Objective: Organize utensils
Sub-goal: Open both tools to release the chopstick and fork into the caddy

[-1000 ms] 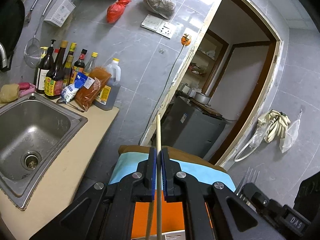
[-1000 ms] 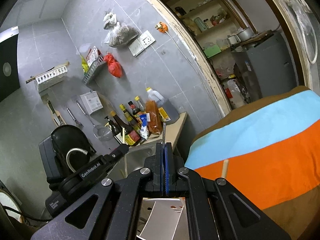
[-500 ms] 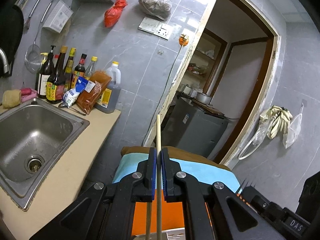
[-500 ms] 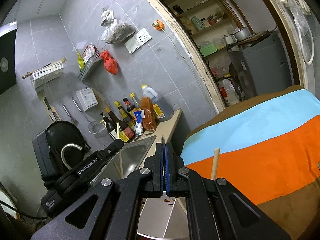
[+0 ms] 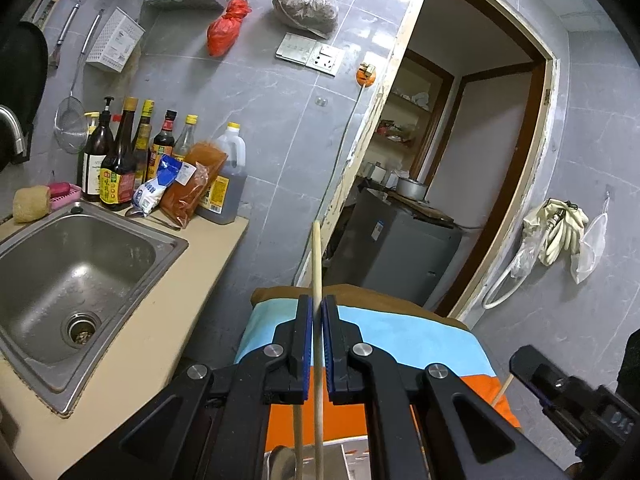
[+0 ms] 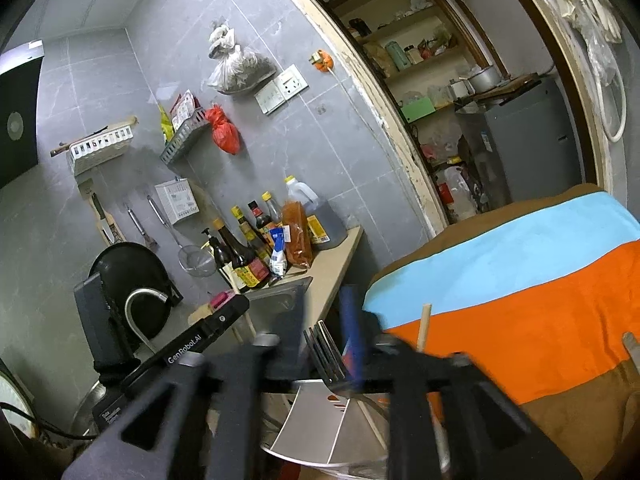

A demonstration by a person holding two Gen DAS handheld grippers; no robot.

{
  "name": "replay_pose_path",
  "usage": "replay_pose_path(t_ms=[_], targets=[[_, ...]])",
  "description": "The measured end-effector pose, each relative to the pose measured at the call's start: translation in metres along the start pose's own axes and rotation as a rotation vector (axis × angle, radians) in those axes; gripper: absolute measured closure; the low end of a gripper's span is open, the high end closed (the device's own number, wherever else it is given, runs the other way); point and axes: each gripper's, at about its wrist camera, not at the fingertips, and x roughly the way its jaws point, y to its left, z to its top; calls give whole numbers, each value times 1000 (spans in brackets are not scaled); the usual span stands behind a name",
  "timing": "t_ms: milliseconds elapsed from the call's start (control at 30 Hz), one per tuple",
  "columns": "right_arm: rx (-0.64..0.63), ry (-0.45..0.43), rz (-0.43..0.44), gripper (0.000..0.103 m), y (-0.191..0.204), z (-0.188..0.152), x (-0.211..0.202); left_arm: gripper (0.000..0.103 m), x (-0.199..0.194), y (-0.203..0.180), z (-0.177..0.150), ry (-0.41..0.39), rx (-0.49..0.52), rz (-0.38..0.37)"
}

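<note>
Sink (image 5: 76, 272) far left, set in worktop (image 5: 160, 332). L gripper (image 5: 316, 320) clamped tight on upright chopstick (image 5: 316, 256). R gripper (image 6: 326, 320) jaws just been opening, now apart; fork (image 6: 326, 350) stands loose between them, tines up, above white holder (image 6: 320, 428). Striped cloth (image 6: 520, 292) at right.

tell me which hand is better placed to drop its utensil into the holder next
Left. Its gripper is shut on a chopstick above the holder. The right gripper's jaws have just been opening, with the fork loose between them.
</note>
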Motion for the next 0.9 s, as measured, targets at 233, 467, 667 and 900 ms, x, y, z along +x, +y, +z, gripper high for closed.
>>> replay_pose_path(t_ms=[233, 467, 667, 900], targets=[[-28, -34, -50, 56, -6, 10, -28, 81, -13, -6, -10, 81, 31, -13], [-61, -51, -144, 25, -21, 21, -64, 32, -38, -16, -20, 102, 16, -18], [-97, -61, -248, 13, -41, 33, -99, 7, -55, -38, -21, 98, 38, 23], [-233, -96, -384, 6, -59, 46, -133, 4, -68, -77, -34, 55, 123, 57]])
